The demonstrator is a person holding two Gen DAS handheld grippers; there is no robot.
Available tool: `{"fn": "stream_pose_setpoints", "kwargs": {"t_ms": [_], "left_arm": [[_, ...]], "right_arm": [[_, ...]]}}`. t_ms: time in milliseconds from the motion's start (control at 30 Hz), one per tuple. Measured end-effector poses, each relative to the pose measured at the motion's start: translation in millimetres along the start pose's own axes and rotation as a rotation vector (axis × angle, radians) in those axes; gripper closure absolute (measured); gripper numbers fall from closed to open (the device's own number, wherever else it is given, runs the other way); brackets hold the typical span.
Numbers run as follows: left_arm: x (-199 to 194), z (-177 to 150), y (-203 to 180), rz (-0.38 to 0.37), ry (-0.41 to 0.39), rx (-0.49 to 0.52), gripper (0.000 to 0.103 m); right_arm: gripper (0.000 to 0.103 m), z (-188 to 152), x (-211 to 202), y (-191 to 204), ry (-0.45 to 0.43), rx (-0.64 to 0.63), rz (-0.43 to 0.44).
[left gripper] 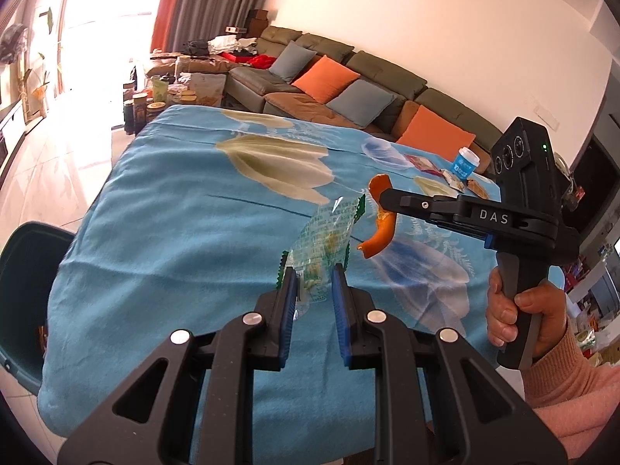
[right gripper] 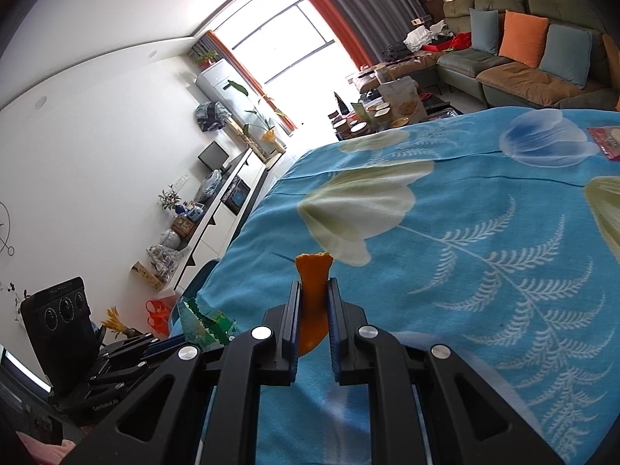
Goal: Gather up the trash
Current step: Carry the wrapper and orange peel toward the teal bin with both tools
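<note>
1. The left gripper (left gripper: 312,277) has its jaws narrowed on the near end of a clear plastic wrapper (left gripper: 323,238), held up over the blue cloth; crinkly, feather-light and slick, so it should be pinched well in from the green zigzag edge
2. The right gripper (right gripper: 314,290) is clamped on a strip of orange peel (right gripper: 313,302), which curls out both sides of the pads; soft, bendy and slightly moist, so a mid-strip hold suits it
3. Both pieces hang above the table (left gripper: 174,240), draped in fleecy blue cloth with tulip and fern prints
4. A dark round bin (left gripper: 23,283) sits at the table's near left edge
5. More wrappers (left gripper: 449,176) and a small blue cup (left gripper: 467,161) lie at the far right
</note>
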State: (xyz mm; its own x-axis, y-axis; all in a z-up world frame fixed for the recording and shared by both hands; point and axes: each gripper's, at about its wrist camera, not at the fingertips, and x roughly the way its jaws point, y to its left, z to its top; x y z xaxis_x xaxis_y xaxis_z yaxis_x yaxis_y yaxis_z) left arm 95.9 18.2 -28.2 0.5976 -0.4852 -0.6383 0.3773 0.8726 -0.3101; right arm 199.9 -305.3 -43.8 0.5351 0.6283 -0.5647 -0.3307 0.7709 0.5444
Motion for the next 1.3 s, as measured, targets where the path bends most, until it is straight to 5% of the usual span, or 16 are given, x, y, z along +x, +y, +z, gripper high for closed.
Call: {"fn": "stream_pose_setpoints", "kwargs": {"t_ms": [1300], "left_arm": [[-68,-23,66,0.171,-0.095,-0.127,0.084]], "right_arm": [[0.092,5,67,77,0.098,-0.13,0.134]]}}
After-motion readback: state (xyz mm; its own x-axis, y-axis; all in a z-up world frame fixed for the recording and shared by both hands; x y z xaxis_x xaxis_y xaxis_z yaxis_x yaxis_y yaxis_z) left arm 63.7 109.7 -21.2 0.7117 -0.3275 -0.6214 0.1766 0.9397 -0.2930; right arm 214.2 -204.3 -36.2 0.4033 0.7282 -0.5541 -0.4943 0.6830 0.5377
